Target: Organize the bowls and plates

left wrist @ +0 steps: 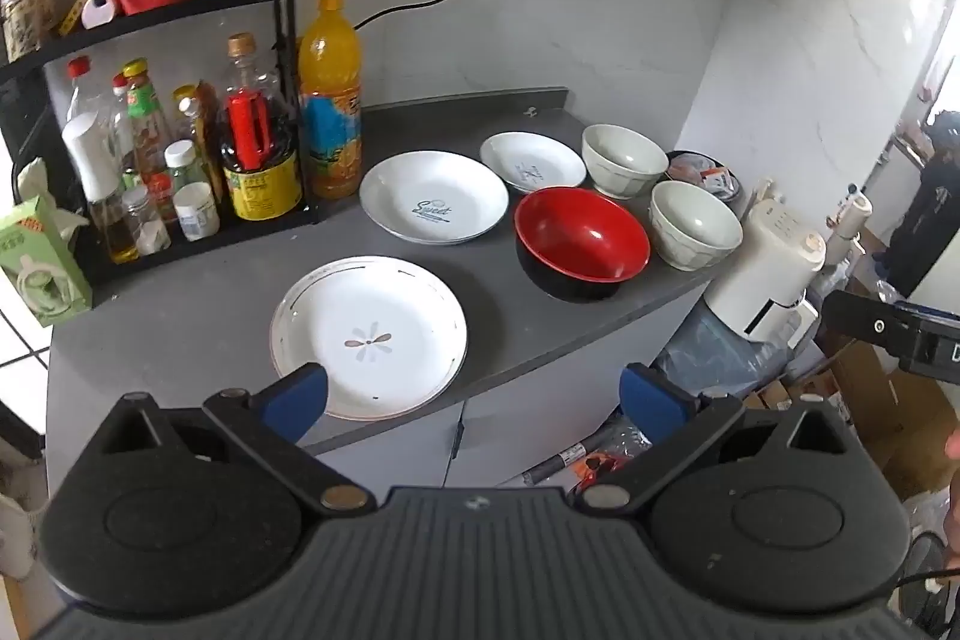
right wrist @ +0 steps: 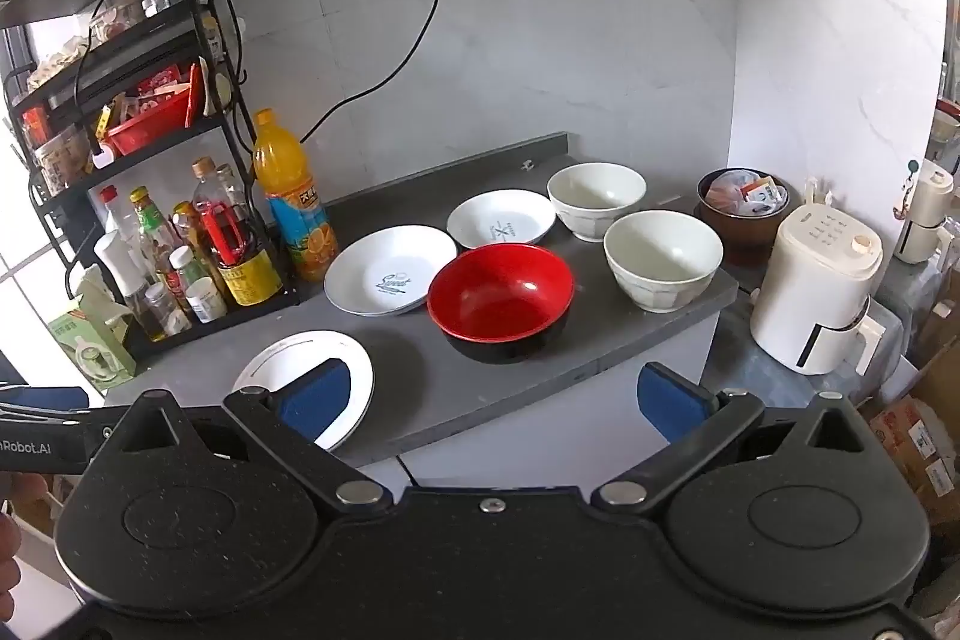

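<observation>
Around the red bowl [right wrist: 501, 301], three plates and two white bowls are lying unstacked; both grippers are hovering spread, gripping nothing.

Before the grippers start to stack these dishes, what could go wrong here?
1. The flower plate lies close to the counter's front edge; a push from the open left gripper might slide it off.
2. The red bowl seems to touch the "Sweet" plate, so lifting either may disturb the other.
3. The near white bowl stands close to the counter's right end.
</observation>
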The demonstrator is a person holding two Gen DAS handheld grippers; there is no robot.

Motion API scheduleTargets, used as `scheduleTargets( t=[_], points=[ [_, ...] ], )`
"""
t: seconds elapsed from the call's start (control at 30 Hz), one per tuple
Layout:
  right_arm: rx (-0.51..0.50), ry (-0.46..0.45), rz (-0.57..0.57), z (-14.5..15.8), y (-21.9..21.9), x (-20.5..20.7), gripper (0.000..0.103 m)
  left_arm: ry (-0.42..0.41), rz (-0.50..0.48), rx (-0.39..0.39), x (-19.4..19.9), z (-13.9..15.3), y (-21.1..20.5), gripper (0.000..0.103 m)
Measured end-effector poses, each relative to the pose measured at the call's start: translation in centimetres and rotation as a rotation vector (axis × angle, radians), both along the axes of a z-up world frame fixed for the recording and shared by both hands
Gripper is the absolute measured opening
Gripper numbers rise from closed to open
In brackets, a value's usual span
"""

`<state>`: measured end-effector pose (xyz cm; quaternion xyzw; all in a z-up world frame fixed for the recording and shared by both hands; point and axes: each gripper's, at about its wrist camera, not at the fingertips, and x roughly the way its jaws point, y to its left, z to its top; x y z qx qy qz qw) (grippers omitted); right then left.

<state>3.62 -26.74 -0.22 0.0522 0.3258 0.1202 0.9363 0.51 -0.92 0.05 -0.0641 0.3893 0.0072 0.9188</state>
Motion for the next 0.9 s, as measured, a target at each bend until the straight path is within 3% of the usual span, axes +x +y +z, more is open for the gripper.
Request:
scheduleTargets(
  t=[0.9],
  points=[
    [-0.061,-0.022,0.057,-0.1,0.7,-1.0,0.103,-0.014,0.04,-0.028,-1.0,0.2,0.6,0.103]
  ],
)
